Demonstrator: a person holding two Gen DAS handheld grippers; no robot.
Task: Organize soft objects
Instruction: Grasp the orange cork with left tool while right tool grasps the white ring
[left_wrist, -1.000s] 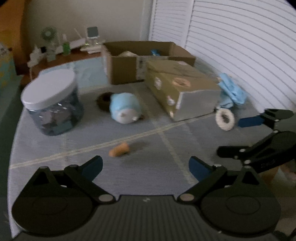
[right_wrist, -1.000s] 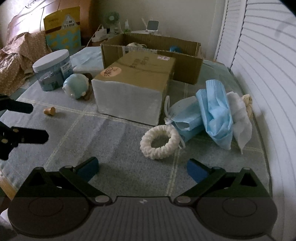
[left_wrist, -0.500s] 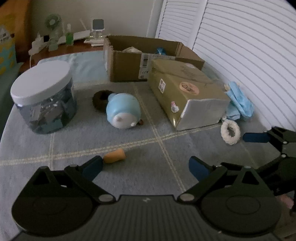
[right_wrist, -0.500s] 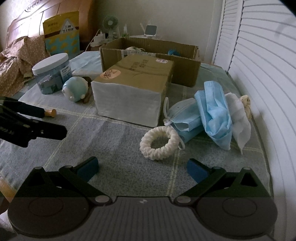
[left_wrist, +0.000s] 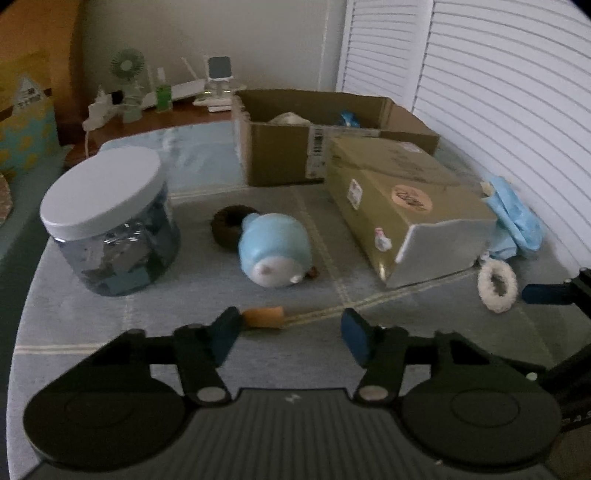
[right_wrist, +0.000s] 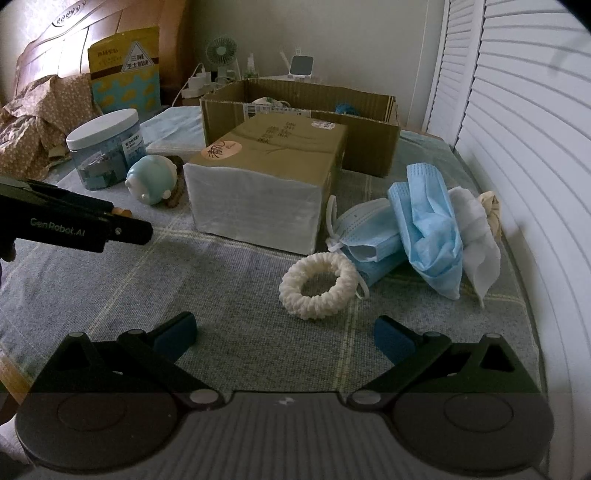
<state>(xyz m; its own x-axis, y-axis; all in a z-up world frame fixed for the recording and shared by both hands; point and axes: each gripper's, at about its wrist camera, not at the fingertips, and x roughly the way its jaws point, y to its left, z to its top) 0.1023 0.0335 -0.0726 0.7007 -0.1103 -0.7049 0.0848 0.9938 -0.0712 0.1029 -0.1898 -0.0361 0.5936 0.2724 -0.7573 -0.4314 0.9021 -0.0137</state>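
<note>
In the left wrist view a small orange cork-like piece (left_wrist: 263, 317) lies on the grey cloth just ahead of my left gripper (left_wrist: 290, 332), beside its left fingertip; the jaws are partly closed and hold nothing. A light blue plush toy (left_wrist: 275, 250) lies beyond, next to a dark ring (left_wrist: 227, 226). In the right wrist view my right gripper (right_wrist: 284, 334) is open and empty, just short of a white knitted ring (right_wrist: 318, 285). Blue face masks (right_wrist: 424, 229) and a white cloth (right_wrist: 476, 236) are piled to its right.
An open cardboard box (right_wrist: 295, 99) with a few items stands at the back. A tissue pack (right_wrist: 266, 184) lies mid-table. A lidded clear jar (left_wrist: 110, 221) stands at the left. White louvred doors (right_wrist: 535, 147) run along the right edge.
My left gripper has moved forward to the orange piece and its jaws have narrowed. My right gripper has stayed nearly still and open.
</note>
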